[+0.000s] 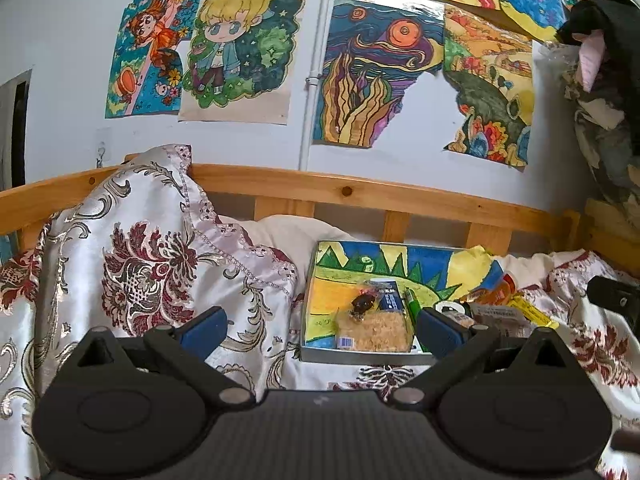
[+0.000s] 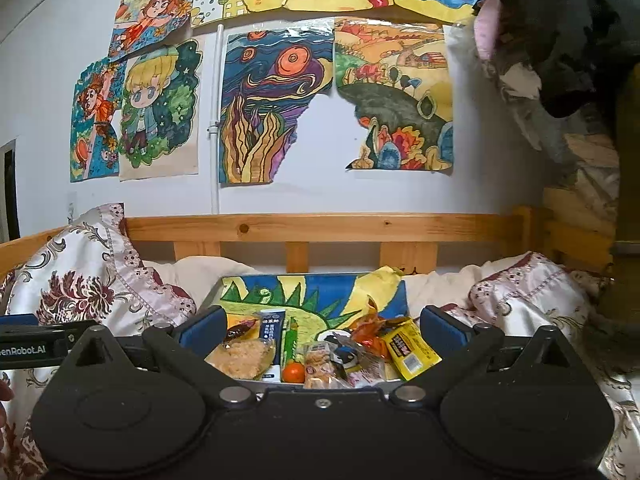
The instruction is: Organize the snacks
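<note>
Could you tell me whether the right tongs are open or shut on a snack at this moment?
Open. The right tongs stand wide with nothing pinched; the snacks lie loose in the tray beyond them.

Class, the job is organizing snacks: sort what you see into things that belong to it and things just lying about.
Belongs:
tray
yellow packet
crumb bag
orange sweet

Lying about:
patterned pillow
wall drawings
bed rail

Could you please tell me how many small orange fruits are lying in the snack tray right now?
1. The orange fruit sits at the near edge of the tray, just right of the blue-and-white packet. Others could be hidden beneath the piled wrappers.
</note>
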{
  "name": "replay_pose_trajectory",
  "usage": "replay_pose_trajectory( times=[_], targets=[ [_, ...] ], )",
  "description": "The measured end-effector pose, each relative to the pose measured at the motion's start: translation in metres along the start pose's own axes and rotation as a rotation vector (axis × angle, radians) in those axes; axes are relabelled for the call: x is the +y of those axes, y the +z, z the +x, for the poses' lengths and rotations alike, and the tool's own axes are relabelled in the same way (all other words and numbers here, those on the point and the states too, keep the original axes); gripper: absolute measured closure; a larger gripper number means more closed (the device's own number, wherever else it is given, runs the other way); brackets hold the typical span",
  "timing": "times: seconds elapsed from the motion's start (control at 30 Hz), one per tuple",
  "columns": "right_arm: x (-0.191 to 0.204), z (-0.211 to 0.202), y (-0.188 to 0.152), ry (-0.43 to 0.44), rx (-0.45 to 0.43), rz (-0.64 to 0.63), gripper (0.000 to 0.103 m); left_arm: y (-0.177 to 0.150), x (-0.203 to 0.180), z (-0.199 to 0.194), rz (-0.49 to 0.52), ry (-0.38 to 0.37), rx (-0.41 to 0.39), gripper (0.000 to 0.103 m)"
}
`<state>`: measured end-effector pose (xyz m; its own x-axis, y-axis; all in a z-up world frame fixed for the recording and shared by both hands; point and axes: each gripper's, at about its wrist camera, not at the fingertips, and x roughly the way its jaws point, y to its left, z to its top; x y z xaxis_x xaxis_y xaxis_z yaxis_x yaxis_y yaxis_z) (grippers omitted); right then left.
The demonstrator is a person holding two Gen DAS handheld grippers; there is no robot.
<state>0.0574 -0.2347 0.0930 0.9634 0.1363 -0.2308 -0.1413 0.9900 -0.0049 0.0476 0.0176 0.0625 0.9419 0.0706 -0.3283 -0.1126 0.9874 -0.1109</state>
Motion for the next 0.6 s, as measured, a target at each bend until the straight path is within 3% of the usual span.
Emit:
replay_pose_trajectory(
  times=[0.6],
  targets=[
    [-0.007, -0.016, -0.041, -0.011, 0.099, 0.03, 0.001, -0.028, 0.001, -0.006, 0.044, -0.008, 0.074, 0.0]
  ],
)
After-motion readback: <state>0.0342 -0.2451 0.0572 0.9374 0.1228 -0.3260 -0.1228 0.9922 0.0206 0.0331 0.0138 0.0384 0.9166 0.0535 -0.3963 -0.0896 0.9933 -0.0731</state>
